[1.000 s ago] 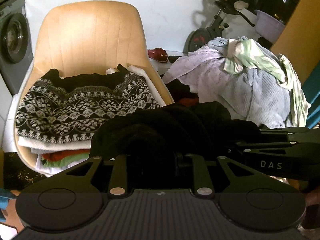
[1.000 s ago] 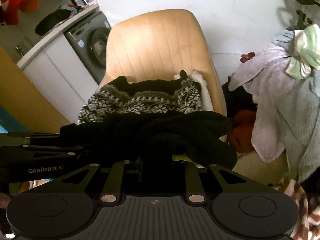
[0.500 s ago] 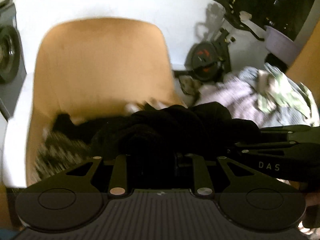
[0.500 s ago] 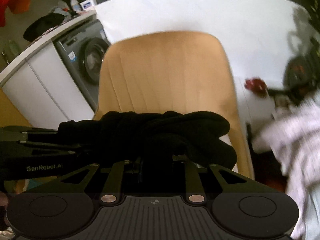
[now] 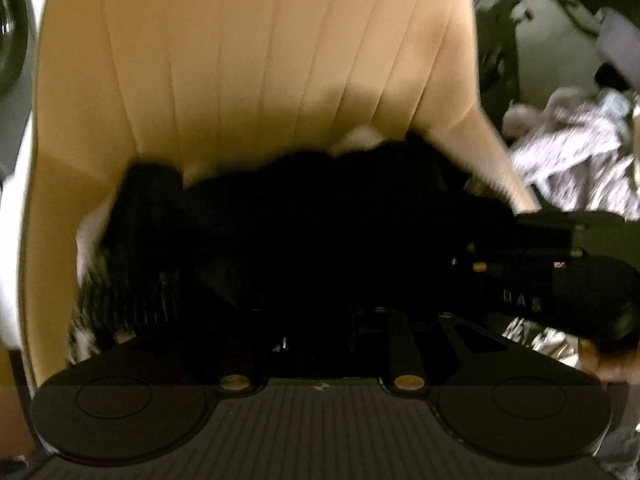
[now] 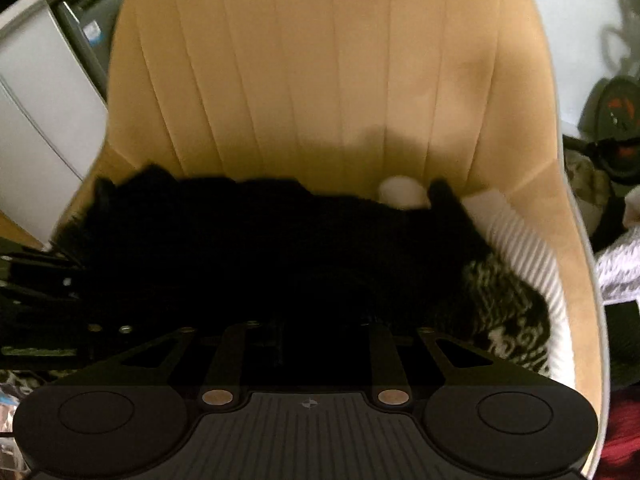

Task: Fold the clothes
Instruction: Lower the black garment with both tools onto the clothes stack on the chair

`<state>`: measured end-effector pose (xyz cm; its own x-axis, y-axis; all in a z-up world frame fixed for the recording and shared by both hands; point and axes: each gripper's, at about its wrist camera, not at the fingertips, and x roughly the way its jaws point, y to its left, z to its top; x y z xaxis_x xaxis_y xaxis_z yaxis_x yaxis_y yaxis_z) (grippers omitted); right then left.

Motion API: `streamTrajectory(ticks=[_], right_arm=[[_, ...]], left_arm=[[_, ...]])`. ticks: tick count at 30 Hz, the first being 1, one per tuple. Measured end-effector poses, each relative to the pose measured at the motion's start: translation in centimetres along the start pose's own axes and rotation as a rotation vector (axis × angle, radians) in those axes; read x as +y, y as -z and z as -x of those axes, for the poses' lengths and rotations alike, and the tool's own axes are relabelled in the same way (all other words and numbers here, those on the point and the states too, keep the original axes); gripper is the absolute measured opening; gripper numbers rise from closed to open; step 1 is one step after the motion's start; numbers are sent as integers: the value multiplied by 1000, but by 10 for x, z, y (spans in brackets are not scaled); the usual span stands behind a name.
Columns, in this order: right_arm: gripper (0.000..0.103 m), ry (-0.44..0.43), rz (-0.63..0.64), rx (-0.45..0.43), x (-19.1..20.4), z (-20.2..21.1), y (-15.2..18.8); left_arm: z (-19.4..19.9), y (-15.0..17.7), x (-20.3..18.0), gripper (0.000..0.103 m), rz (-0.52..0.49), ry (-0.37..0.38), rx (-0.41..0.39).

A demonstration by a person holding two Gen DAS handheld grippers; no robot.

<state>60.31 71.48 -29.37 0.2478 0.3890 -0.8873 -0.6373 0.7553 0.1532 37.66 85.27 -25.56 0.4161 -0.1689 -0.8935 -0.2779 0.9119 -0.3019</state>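
Observation:
A folded black garment (image 5: 300, 232) (image 6: 260, 248) lies low over the seat of a tan chair (image 5: 260, 60) (image 6: 320, 72). It covers most of a black-and-white patterned sweater (image 6: 508, 308) (image 5: 92, 304) that tops a stack on the seat. My left gripper (image 5: 320, 292) grips its near edge, fingertips buried in the dark cloth. My right gripper (image 6: 304, 304) holds the same garment, fingers likewise hidden. Each gripper shows at the other view's side: the right gripper's body (image 5: 560, 264) and the left gripper's body (image 6: 36, 280).
A white ribbed garment (image 6: 520, 240) sticks out under the sweater at the seat's right. A heap of unfolded pale clothes (image 5: 580, 160) lies right of the chair. A washing machine (image 6: 88, 28) stands left, an exercise bike (image 6: 616, 120) at the right behind.
Both grippers carried the black garment forward and down onto the chair's stack. The chair back now fills both views and the patterned sweater is mostly covered.

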Motion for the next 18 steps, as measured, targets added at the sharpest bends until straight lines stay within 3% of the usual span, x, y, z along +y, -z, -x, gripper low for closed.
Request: streamTrajectory(ticks=[8, 13, 16, 18], right_arm=[[28, -77, -133, 17, -21, 16, -3], [31, -114, -173, 38, -34, 22, 14], [30, -124, -192, 48, -37, 19, 16], [21, -129, -216, 57, -41, 15, 16]], left_arm=[[18, 17, 27, 36, 100, 136, 50], [27, 26, 27, 53, 130, 206, 52], [27, 29, 19, 59, 83, 213, 46], [29, 31, 12, 64, 50, 219, 37]])
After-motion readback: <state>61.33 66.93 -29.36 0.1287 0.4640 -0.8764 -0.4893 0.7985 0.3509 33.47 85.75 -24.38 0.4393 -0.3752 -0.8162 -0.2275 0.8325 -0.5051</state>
